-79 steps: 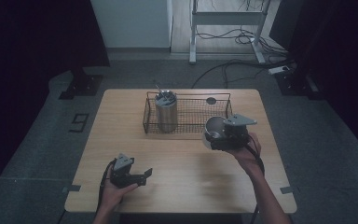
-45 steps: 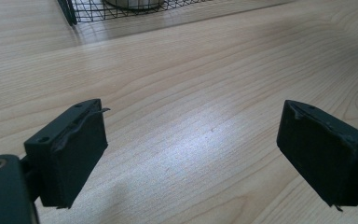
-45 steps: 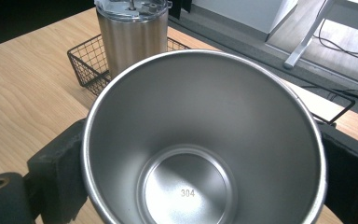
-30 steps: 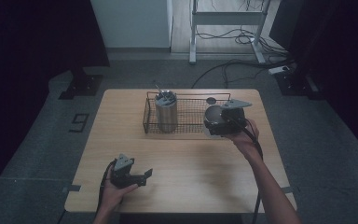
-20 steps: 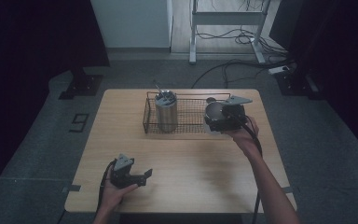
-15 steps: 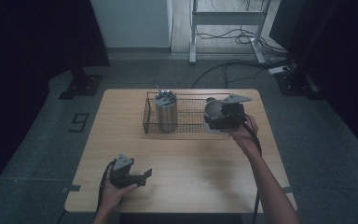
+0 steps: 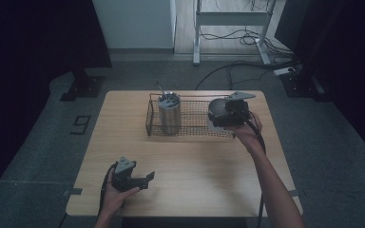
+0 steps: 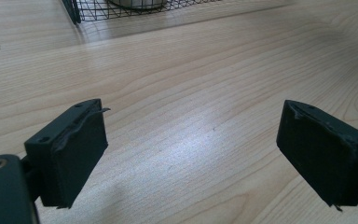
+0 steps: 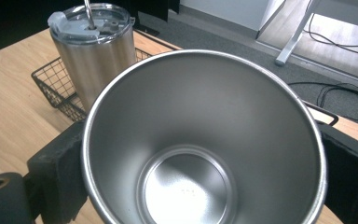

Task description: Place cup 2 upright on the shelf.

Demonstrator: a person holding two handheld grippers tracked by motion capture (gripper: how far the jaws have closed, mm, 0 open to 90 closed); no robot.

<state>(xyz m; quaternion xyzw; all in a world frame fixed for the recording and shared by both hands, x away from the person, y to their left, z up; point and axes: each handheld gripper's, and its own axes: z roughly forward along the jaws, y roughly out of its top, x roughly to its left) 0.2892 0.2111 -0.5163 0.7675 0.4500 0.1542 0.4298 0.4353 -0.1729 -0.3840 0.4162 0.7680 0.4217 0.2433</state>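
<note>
wood tabletop [image 7: 204, 161] on grey floor [image 7: 38, 137], dark room; left gripper [image 8: 191, 158] jaws spread, right gripper [image 9: 200, 186] pinching steel cup [image 9: 200, 140].

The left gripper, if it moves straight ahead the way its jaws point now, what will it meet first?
Probably the wire basket, near its corner: ahead of the open left gripper lies bare table, then that basket. Depth is hard to judge.

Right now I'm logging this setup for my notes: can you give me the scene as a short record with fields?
surface: wooden table
right gripper: jaws shut on steel cup, held over wire basket
steel cup: open top, empty inside
wire basket: holds lidded tumbler at its left end
left gripper: jaws open, nothing between them, near the table's front edge
</note>
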